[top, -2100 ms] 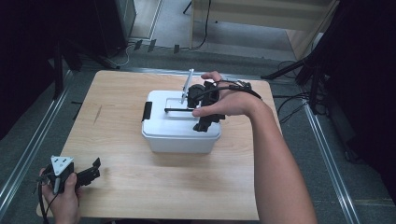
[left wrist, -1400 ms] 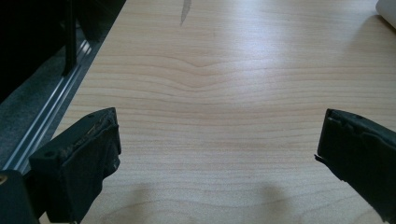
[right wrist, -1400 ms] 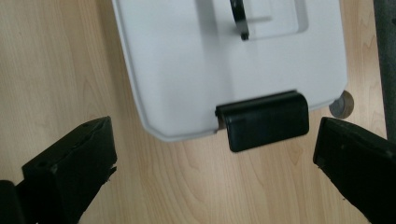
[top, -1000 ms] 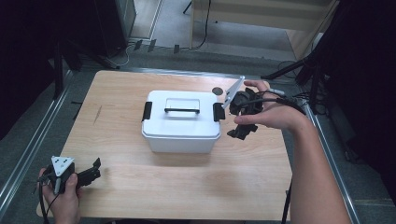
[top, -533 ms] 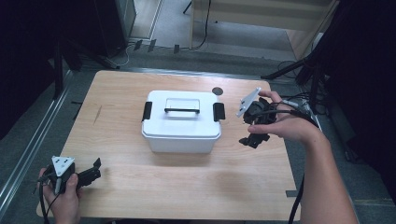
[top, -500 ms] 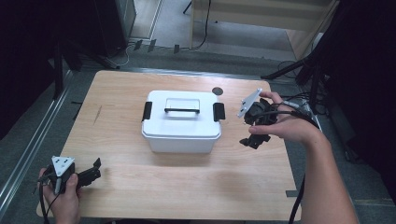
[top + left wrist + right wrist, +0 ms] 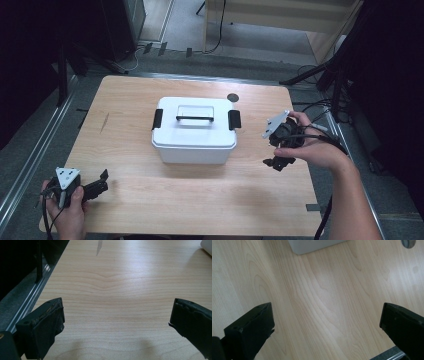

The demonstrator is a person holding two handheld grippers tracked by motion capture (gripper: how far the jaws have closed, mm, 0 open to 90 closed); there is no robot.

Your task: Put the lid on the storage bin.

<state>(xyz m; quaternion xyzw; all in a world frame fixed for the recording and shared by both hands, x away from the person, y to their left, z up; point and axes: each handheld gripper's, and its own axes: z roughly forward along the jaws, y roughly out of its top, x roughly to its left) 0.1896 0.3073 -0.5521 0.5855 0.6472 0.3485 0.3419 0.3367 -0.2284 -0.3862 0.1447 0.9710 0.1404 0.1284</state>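
Observation:
A white lidded box with a black top handle and black side latches stands in the middle of the wooden table. My right gripper hangs over the table to the right of the box, apart from it, jaws wide open and pointing down; between them lies bare wood, with a corner of the box at the top. My left gripper rests near the table's front left corner, open, with nothing between its jaws.
A small dark round disc lies on the table behind the box's right end. Metal rails run along the table's left and right sides. Cables and stand legs crowd the floor at the back right.
My right gripper has come off the top of the box and moved right and toward the front, now beside the box. The left gripper has stayed put.

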